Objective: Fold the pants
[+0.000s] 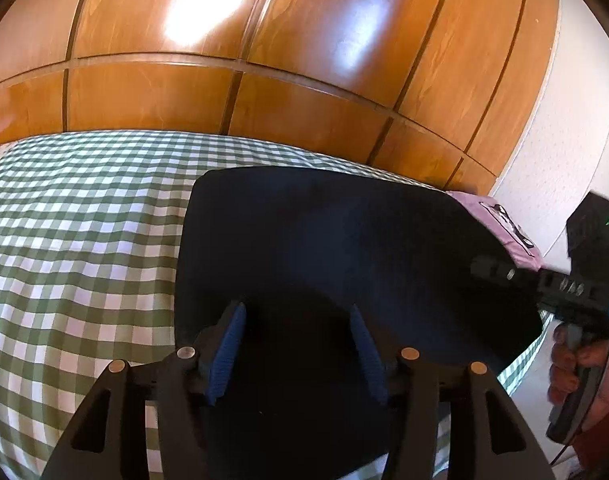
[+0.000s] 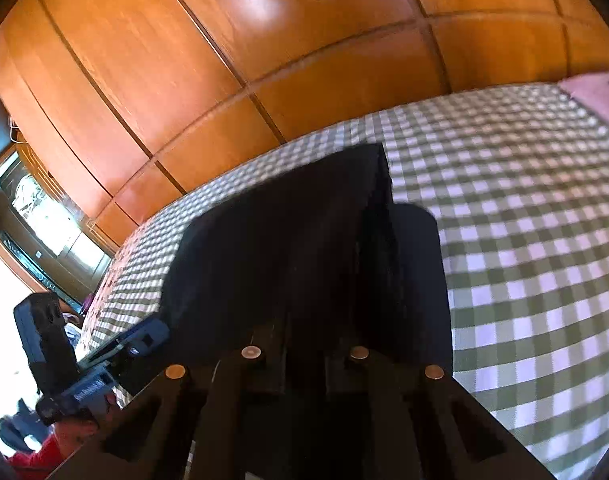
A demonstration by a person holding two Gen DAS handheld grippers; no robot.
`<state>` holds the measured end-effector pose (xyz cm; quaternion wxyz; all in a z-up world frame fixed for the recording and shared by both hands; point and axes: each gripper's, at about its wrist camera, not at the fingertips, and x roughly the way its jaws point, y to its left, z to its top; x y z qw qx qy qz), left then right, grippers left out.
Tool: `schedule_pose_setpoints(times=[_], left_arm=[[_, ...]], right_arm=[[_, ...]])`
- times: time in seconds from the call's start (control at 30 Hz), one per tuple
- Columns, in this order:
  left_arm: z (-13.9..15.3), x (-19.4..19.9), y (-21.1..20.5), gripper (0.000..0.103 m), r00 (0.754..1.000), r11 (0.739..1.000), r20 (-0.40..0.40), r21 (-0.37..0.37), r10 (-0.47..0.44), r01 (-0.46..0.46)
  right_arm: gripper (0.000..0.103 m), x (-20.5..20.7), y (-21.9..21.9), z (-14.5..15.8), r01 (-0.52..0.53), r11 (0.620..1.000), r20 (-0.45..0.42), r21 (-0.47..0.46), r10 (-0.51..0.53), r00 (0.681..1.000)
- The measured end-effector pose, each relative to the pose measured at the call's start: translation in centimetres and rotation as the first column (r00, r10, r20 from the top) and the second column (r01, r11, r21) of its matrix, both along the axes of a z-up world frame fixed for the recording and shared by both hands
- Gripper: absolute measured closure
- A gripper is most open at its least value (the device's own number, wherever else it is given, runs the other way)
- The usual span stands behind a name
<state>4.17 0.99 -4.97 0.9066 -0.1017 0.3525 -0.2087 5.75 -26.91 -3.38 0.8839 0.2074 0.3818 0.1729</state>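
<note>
Dark navy pants lie folded flat on the green-and-white checked bed cover. My left gripper is open just above the near part of the pants, its blue-padded fingers spread apart and holding nothing. In the right wrist view the pants fill the middle, and a fold of them stands lifted over the lower layer. My right gripper is shut on the pants' edge; its fingertips are hidden in the dark cloth. It also shows at the right of the left wrist view.
A glossy wooden wardrobe runs behind the bed. A pink cushion lies at the bed's far right by a white wall. The left gripper's body shows at the left of the right wrist view.
</note>
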Motion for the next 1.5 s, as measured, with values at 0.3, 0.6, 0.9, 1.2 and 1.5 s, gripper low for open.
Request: schedule_pose_setpoints(times=[0.3, 0.6, 0.9, 1.2, 1.5], left_arm=[[0.5, -1.6, -3.1, 0.048, 0.995, 0.992, 0.059, 0.104, -0.078, 0.071], [1.5, -1.3, -2.8, 0.048, 0.996, 0.992, 0.014, 0.098, -0.086, 0.084], [5.4, 5.1, -4.0, 0.048, 0.999, 0.982, -0.012, 0.184, -0.036, 0.038], [0.8, 11.5, -7.2, 0.047, 0.99, 0.953, -0.14, 0.299, -0.004, 0.046], [-0.5, 12.2, -7.5, 0.045, 0.993, 0.955, -0.117, 0.297, 0.025, 0.011]], right_arm=[[0.091, 0.1, -2.2, -0.6, 0.061, 0.998, -0.056, -0.018, -0.062, 0.996], [0.083, -0.1, -4.0, -2.0, 0.154, 0.986, -0.093, 0.068, -0.147, 0.985], [0.08, 2.2, 0.0, 4.8, 0.012, 0.996, 0.092, -0.089, -0.004, 0.996], [0.086, 8.3, 2.0, -1.0, 0.017, 0.961, -0.061, -0.277, -0.036, 0.997], [0.095, 7.9, 0.9, -2.8, 0.085, 0.972, 0.015, -0.218, -0.083, 0.996]])
